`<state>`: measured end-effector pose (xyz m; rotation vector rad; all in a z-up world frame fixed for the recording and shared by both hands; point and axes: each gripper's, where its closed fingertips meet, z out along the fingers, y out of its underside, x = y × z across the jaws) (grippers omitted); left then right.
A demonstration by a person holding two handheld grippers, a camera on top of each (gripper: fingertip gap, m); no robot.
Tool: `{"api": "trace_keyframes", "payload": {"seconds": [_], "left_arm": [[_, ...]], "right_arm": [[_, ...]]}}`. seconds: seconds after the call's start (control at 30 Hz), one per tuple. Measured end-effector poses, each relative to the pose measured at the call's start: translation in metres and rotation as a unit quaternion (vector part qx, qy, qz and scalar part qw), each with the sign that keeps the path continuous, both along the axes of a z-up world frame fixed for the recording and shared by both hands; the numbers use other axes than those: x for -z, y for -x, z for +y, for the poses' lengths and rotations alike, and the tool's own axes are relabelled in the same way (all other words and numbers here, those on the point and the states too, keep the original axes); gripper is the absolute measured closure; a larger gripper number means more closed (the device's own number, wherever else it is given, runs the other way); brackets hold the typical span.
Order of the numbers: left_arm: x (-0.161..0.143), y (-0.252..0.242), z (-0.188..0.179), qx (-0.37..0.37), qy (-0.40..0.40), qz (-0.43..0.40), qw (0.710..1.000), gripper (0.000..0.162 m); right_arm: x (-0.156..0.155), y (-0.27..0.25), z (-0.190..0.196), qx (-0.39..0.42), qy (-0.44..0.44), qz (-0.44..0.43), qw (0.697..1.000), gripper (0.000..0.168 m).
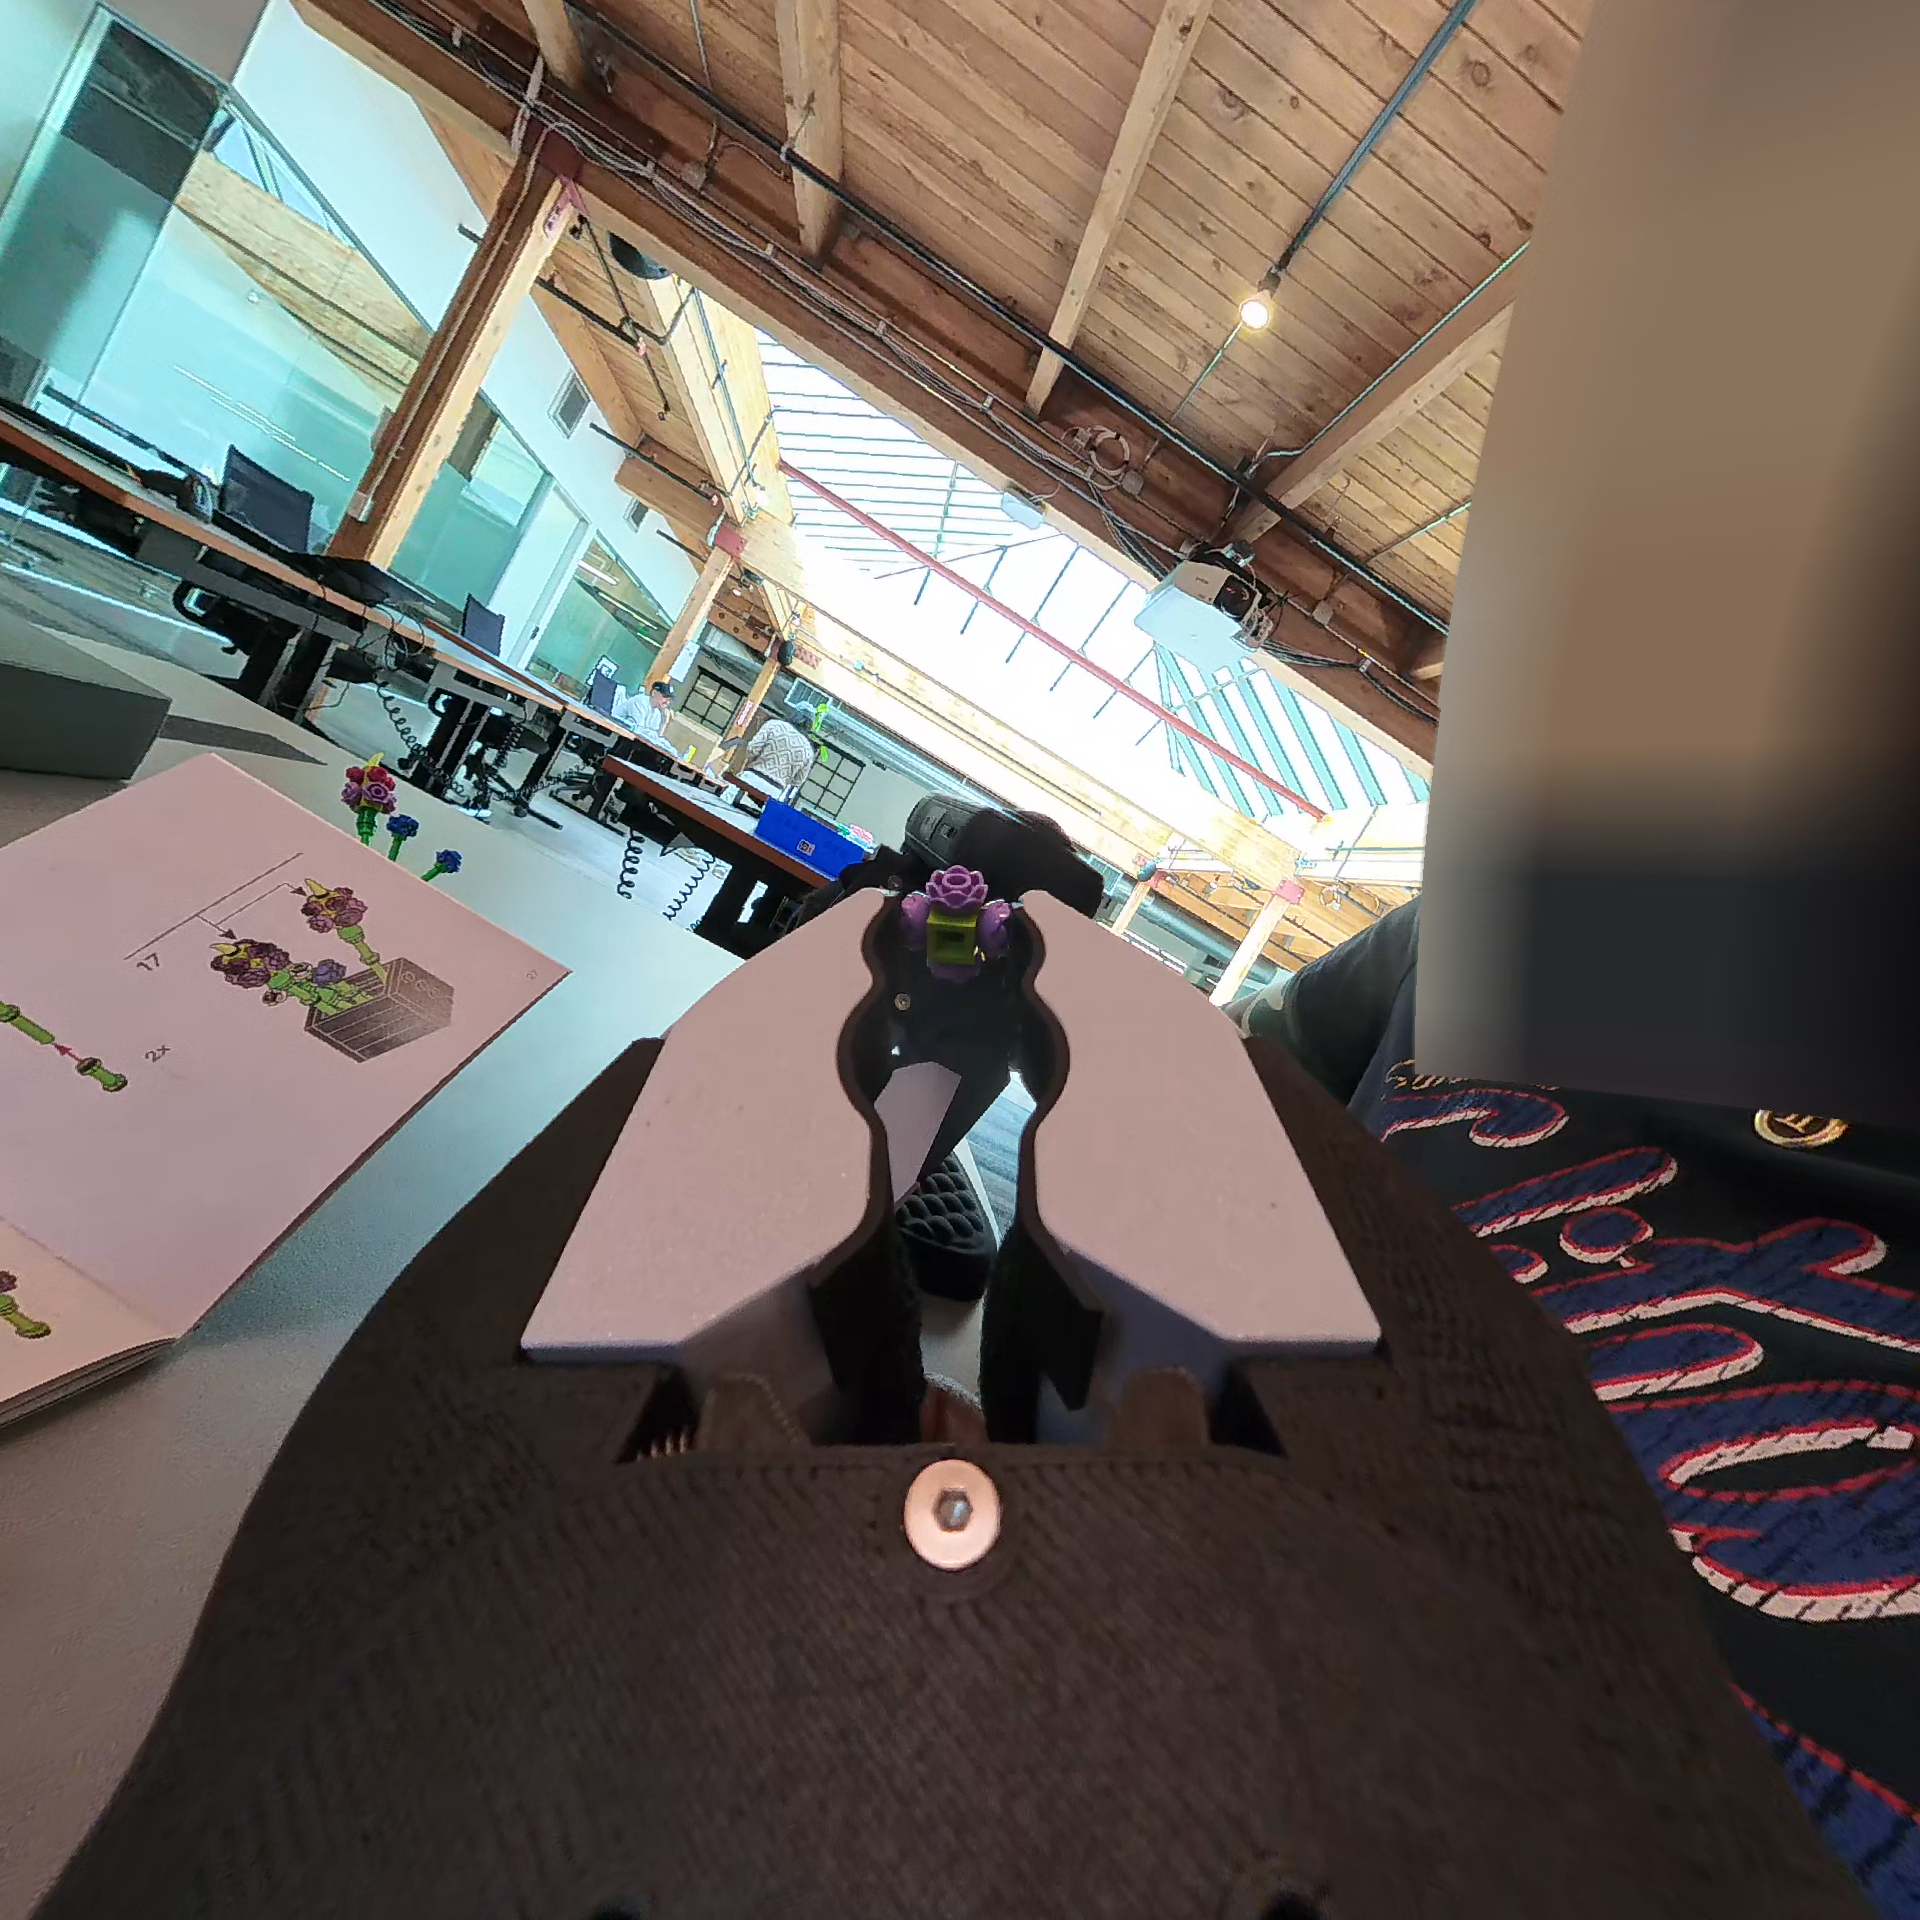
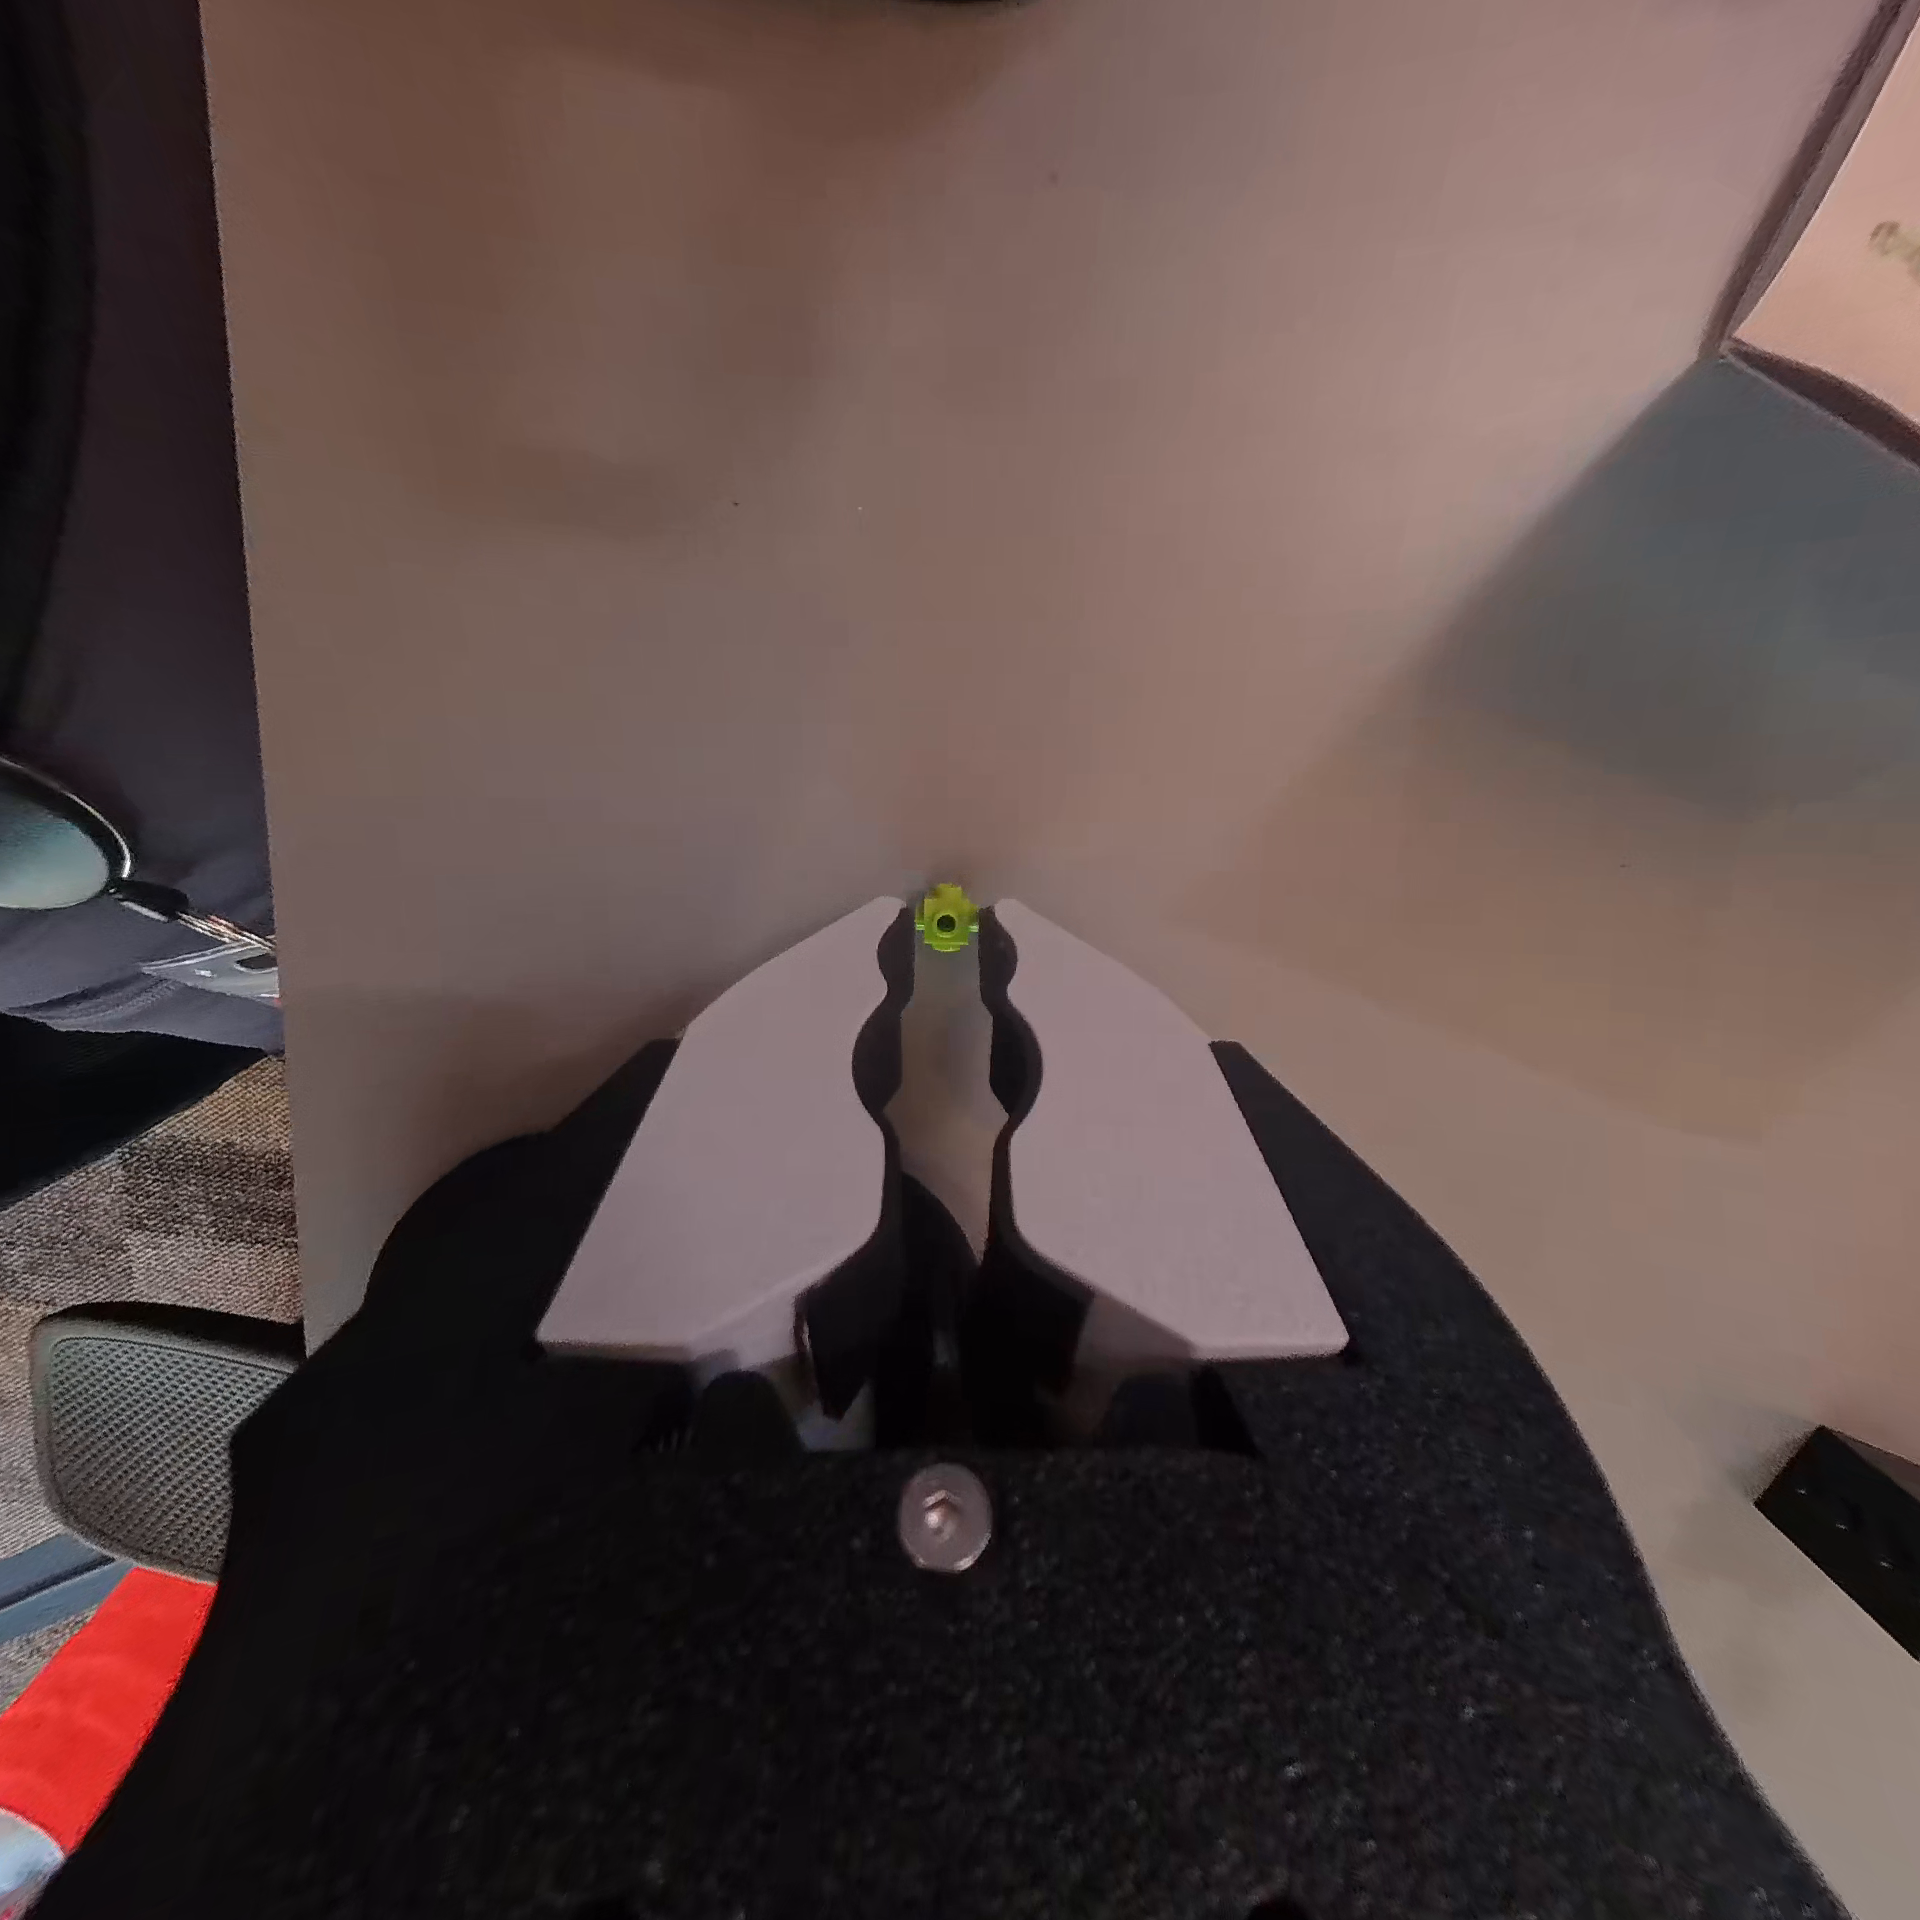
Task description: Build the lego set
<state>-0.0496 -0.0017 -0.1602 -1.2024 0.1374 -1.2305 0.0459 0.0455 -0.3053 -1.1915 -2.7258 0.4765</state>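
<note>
The grey table carries an open instruction booklet and, beyond it, small finished flower stems. The left gripper, raised off the table, clamps a purple flower cluster. Over the tabletop, the right gripper pinches a tiny lime-green piece.

The instruction booklet is cut off at the left edge — distant flower stems too small to tell apart.
</note>
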Motion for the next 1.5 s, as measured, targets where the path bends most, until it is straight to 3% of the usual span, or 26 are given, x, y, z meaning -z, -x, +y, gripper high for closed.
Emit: {"api": "trace_keyframes", "payload": {"seconds": [0.1, 0.2, 0.3, 0.4, 0.57, 0.8, 1.5], "left_arm": [[0.0, -0.001, 0.0, 0.002, 0.0, 0.002, 1.0, 0.143], [0.0, -0.003, -0.002, 0.01, -0.002, 0.005, 1.0, 0.143], [-0.002, -0.009, -0.007, 0.046, -0.006, -0.007, 0.999, 0.143], [-0.003, -0.021, -0.014, 0.11, 0.0, -0.025, 0.994, 0.143], [0.003, -0.033, -0.016, 0.157, 0.023, -0.022, 0.987, 0.143], [0.007, -0.039, -0.015, 0.175, 0.037, -0.015, 0.984, 0.143], [0.015, -0.051, -0.016, 0.203, 0.056, 0.012, 0.978, 0.143]], "right_arm": [[-0.009, 0.007, -0.002, -0.003, 0.012, 0.038, 0.999, 0.157], [-0.052, 0.032, -0.015, -0.042, 0.058, 0.191, 0.979, 0.157], [-0.12, 0.052, -0.037, -0.106, 0.081, 0.413, 0.901, 0.157], [-0.145, 0.061, -0.049, -0.142, 0.038, 0.5, 0.854, 0.157], [-0.151, 0.065, -0.066, -0.186, -0.01, 0.532, 0.826, 0.157], [-0.144, 0.064, -0.067, -0.195, -0.054, 0.533, 0.821, 0.157], [-0.134, 0.055, -0.07, -0.221, 0.002, 0.51, 0.831, 0.157]]}}
